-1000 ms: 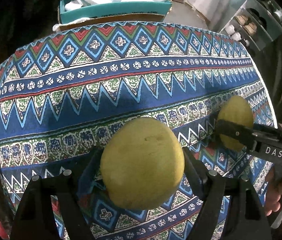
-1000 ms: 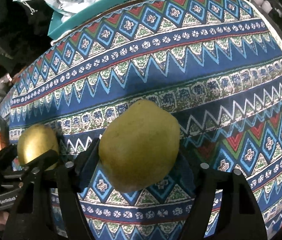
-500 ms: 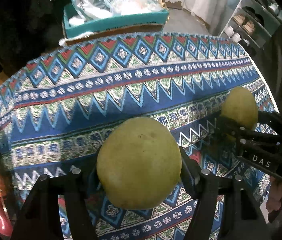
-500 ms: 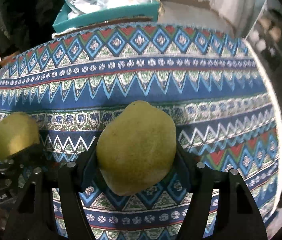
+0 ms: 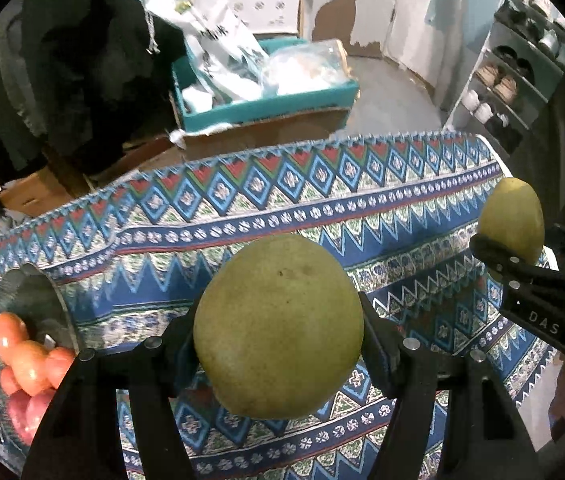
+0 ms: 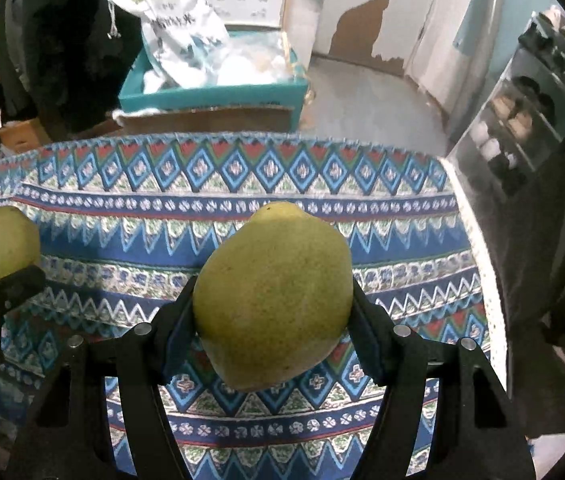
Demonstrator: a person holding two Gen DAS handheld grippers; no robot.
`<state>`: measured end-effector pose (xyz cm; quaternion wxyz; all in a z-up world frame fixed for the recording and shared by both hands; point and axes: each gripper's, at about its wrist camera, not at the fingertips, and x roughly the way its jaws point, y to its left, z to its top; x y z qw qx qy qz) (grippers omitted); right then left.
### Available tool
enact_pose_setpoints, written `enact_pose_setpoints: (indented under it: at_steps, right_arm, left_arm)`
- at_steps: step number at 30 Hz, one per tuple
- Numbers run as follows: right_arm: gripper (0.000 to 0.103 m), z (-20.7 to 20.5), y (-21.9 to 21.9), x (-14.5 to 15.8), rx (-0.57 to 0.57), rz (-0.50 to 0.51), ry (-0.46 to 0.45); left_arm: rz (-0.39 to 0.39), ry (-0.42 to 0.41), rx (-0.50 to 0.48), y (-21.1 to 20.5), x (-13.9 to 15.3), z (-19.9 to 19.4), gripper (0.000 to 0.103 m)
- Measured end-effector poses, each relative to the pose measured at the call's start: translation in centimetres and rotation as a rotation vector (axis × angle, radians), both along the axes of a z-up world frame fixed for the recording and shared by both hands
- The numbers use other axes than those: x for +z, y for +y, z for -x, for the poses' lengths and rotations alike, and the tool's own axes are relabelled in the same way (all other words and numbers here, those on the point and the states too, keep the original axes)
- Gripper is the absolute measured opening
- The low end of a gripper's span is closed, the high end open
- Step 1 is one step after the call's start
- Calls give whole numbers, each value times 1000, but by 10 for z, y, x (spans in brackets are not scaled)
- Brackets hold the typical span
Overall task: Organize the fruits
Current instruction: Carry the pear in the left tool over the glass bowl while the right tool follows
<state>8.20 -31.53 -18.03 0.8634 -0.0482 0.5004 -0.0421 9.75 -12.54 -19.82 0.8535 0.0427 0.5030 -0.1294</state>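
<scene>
Carrying fruit | left gripper [image 5: 278, 344] clenched on a green-yellow citrus [image 5: 278, 326]; right gripper [image 6: 272, 320] grasping a pointed citrus [image 6: 272, 296]; both above patterned cloth [image 5: 322, 208] | advise level travel toward glass bowl [image 5: 48, 296] of peaches [image 5: 28, 360]; firm grip

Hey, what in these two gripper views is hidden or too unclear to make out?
- Glass bowl, left wrist view: cut off by the frame edge; the count of orange-red fruits is unclear.
- Tablecloth under each green fruit, both views: covered by fruit and fingers.
- Bag lettering, right wrist view: too blurred.
- Shoe rack, right wrist view: blurred.
</scene>
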Motion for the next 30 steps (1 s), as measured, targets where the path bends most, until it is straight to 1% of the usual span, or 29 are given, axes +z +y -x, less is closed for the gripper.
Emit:
enact_pose_setpoints:
  at_steps: [12, 22, 30]
  right_arm:
    - [68, 7, 22, 44, 54, -40, -94]
    - [68, 5, 55, 77, 125, -87, -162]
    - [68, 3, 88, 91, 186, -103, -184]
  left_arm:
    - [19, -60, 31, 26, 44, 12, 69]
    - [15, -98, 89, 69, 70, 14, 69]
    - [9, -115, 145, 115, 84, 17, 69]
